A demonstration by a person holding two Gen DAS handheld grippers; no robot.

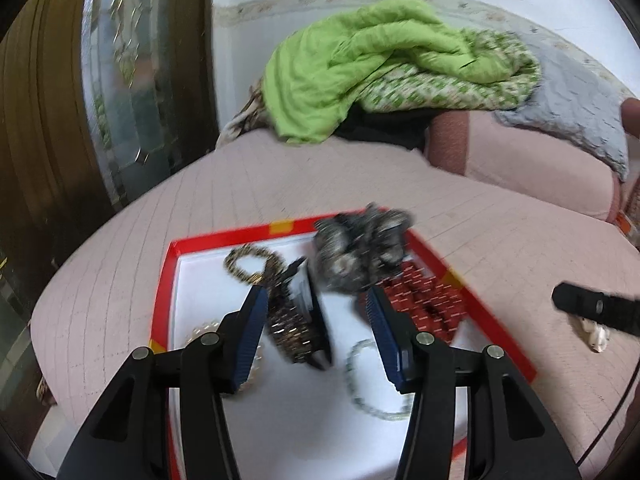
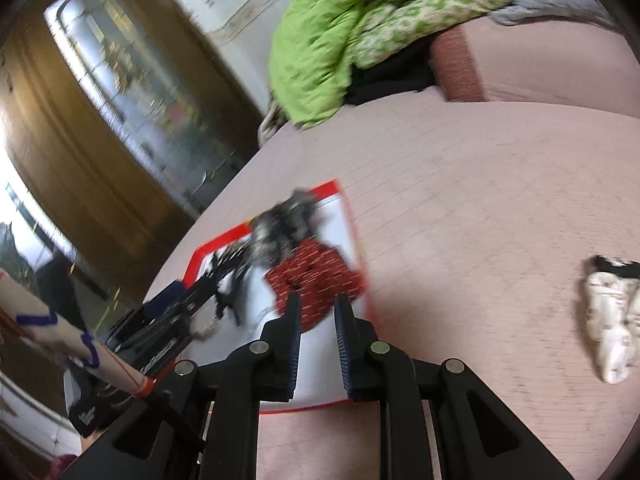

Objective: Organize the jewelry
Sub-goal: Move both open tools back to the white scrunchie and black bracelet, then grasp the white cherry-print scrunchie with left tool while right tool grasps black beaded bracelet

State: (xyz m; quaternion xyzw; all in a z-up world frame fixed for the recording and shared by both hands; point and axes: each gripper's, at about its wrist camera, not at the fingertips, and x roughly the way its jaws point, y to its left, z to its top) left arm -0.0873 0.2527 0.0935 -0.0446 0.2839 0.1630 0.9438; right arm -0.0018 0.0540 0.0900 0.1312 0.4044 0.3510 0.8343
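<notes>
A red-rimmed tray point(image 1: 224, 236) with a white floor lies on the pink bed. Inside are a grey-black scrunchie point(image 1: 360, 248), a red scrunchie point(image 1: 428, 300), a gold-and-black beaded band point(image 1: 256, 264), a black clip point(image 1: 312, 320), a pale bead bracelet point(image 1: 372, 384) and pearls point(image 1: 200, 330). My left gripper point(image 1: 316, 304) hovers open over the clip and band, its pads touching nothing. My right gripper point(image 2: 319, 308) stands just in front of the red scrunchie point(image 2: 316, 280), slightly open, with only the tray floor showing through the gap. A white hair piece point(image 2: 608, 320) lies on the bed to the right.
A green quilt point(image 1: 360, 68) and a pink pillow point(image 1: 520, 160) are heaped at the back of the bed. A brown door with a glass pane point(image 1: 128, 92) stands at the left. The bed edge curves off at the left. A person's sleeve point(image 2: 60, 332) is at the lower left.
</notes>
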